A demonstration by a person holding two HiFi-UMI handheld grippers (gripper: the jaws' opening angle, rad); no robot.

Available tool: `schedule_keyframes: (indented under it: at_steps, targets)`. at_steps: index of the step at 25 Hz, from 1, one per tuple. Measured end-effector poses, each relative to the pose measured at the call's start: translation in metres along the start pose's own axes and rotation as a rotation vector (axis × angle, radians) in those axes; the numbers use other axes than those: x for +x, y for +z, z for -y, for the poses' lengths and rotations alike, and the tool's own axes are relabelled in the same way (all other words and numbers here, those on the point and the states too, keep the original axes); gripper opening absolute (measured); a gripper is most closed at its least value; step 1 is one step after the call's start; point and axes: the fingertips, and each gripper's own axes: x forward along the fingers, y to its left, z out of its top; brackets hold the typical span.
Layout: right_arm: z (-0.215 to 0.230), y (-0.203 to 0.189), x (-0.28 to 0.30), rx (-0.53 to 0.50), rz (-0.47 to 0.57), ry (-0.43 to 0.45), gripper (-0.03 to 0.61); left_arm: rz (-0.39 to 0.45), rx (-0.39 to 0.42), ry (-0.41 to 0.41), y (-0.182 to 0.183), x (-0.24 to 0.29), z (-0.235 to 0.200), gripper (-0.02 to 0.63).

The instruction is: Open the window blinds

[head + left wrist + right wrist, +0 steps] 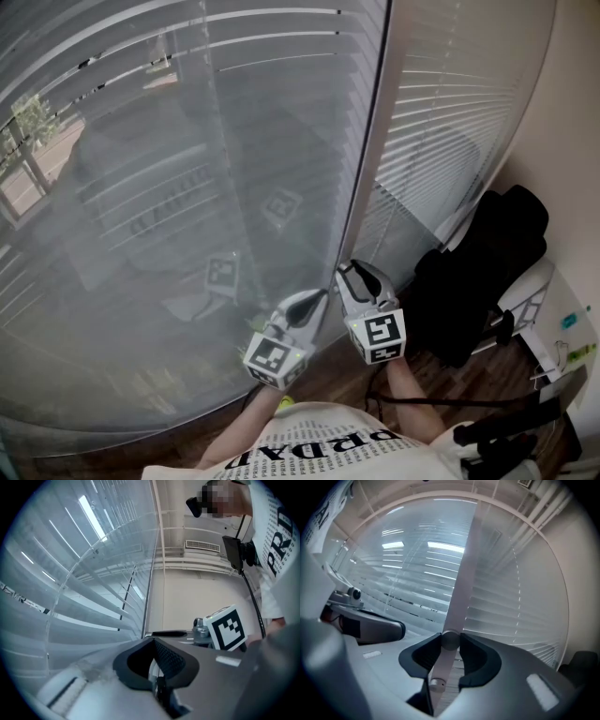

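Task thing: the window blinds (234,141) fill the wall ahead in two panels. Slats look mostly flat-closed.
Control: a pale wand (457,606) hangs along the upright between the panels.
Right gripper (450,641): jaws pinched on the wand near its rounded lower end, pads on both sides.
Left gripper (154,654): jaws drawn together beside the right one, low near the upright. A pale sliver shows between the pads, and I cannot tell what it is.
Step in hand (judged): turning the wand to tilt the slats.
Doing it well: keep the clamp firm and roll about the wand's own axis. Don't drag it sideways against the slats. Watch the slats for the tilt direction and reverse if they close tighter.
Writing: shirt (276,531) shows large letters starting "PR", remainder not sure.
Markers: cube (378,336) carries black-and-white squares, no words.
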Motion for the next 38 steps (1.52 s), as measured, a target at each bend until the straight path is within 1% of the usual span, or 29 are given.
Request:
schedule_keyframes:
  at_steps: [2,4,10,12,15,19,21,26,29,32,38]
  targets:
    - [0.003,-0.001,0.0,0.081,0.011,0.007,0.132,0.001,0.001,0.001,0.0,0.0,0.0,-0.006]
    - [0.004,-0.002,0.001,0.132,0.017,0.01,0.133,0.0,0.002,0.003,0.001,0.0,-0.001,-0.006]
    - [0.005,-0.002,0.001,0.189,0.026,0.006,0.132,0.0,0.001,0.006,0.001,-0.001,-0.002,-0.006]
    - [0.005,-0.002,0.002,0.189,0.029,0.007,0.133,-0.002,-0.001,0.005,0.0,-0.001,-0.001,-0.006]
    - [0.004,-0.002,0.001,0.147,0.03,0.006,0.133,-0.006,-0.001,0.0,-0.001,0.0,0.0,-0.006]
    - [0.001,0.0,-0.002,0.05,0.04,-0.007,0.135,-0.008,0.002,-0.009,-0.001,0.0,0.006,-0.006]
    - [-0.001,0.003,-0.004,-0.03,0.029,-0.006,0.137,-0.01,0.004,-0.009,-0.001,0.0,0.007,-0.006]
    - [-0.006,0.009,-0.006,-0.278,-0.005,0.0,0.152,-0.003,0.009,-0.004,0.002,0.0,0.007,-0.006]
    - [-0.009,0.007,-0.003,-0.38,-0.024,0.004,0.152,-0.002,0.012,-0.004,0.002,0.002,0.007,-0.006]
    - [-0.011,0.006,0.0,-0.406,-0.024,0.012,0.135,0.0,0.01,-0.005,0.001,0.003,0.007,-0.006]
    - [-0.011,0.008,-0.002,-0.355,-0.01,0.011,0.133,0.002,0.009,0.003,0.003,0.002,0.006,-0.006]
